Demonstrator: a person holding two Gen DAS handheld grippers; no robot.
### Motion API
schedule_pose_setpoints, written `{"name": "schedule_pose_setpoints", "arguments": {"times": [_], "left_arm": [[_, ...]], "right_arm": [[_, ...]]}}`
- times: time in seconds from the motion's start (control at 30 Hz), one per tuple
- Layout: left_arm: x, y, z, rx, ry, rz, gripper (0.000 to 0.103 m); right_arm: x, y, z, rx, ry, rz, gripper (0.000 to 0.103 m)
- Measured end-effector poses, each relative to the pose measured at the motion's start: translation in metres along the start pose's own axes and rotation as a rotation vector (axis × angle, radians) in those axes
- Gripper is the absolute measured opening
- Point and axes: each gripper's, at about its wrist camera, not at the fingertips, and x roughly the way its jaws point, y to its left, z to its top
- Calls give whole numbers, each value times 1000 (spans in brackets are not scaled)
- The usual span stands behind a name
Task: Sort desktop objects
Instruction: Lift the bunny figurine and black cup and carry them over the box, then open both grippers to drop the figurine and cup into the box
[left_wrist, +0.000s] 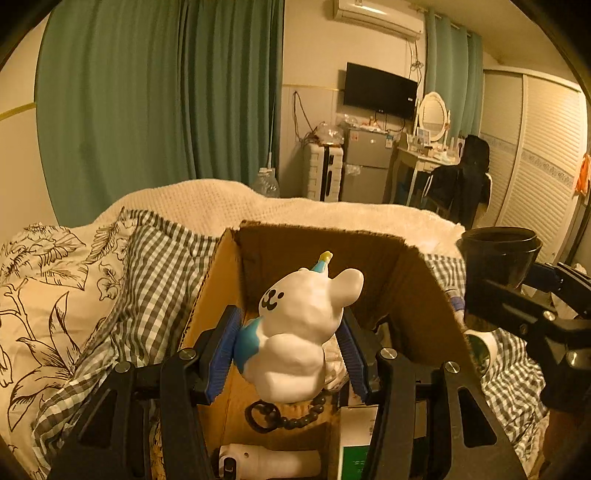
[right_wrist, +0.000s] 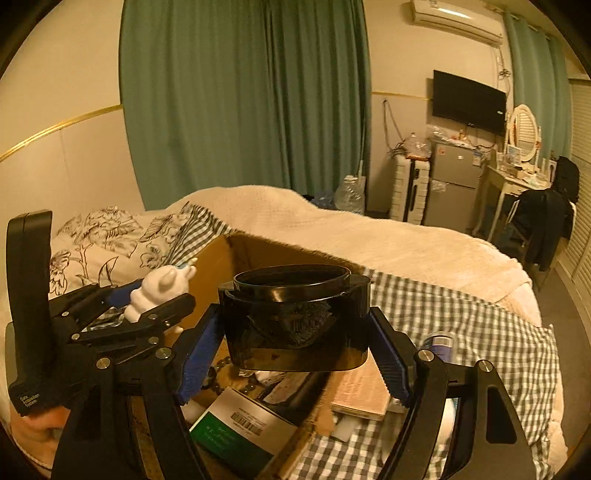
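Left wrist — left gripper (left_wrist: 288, 343) clamping bear figurine (left_wrist: 299, 332), right gripper (right_wrist: 295, 354) clamping black container (right_wrist: 295, 317)

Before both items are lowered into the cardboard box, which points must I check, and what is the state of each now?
1. Left gripper pads press the white bear figurine: ok.
2. Right gripper pads clamp the black container: ok.
3. Cardboard box top open: ok.
4. Bear above the box opening: ok.
5. Free floor space among the bead string, green-labelled box and white device: cannot tell.

Bear figurine (left_wrist: 299, 328) above cardboard box (left_wrist: 417, 295); box on bed (left_wrist: 155, 254).
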Motion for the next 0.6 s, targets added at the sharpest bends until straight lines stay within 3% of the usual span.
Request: {"name": "schedule_pose_setpoints", "arguments": {"times": [0.3,0.6], "left_arm": [[22,3,-9,2,73,9,54],[24,6,-9,-5,94,31,56]], "right_arm": [[30,12,-11,-67,43,54,76],[48,8,-15,-22,94,97,77]]}}
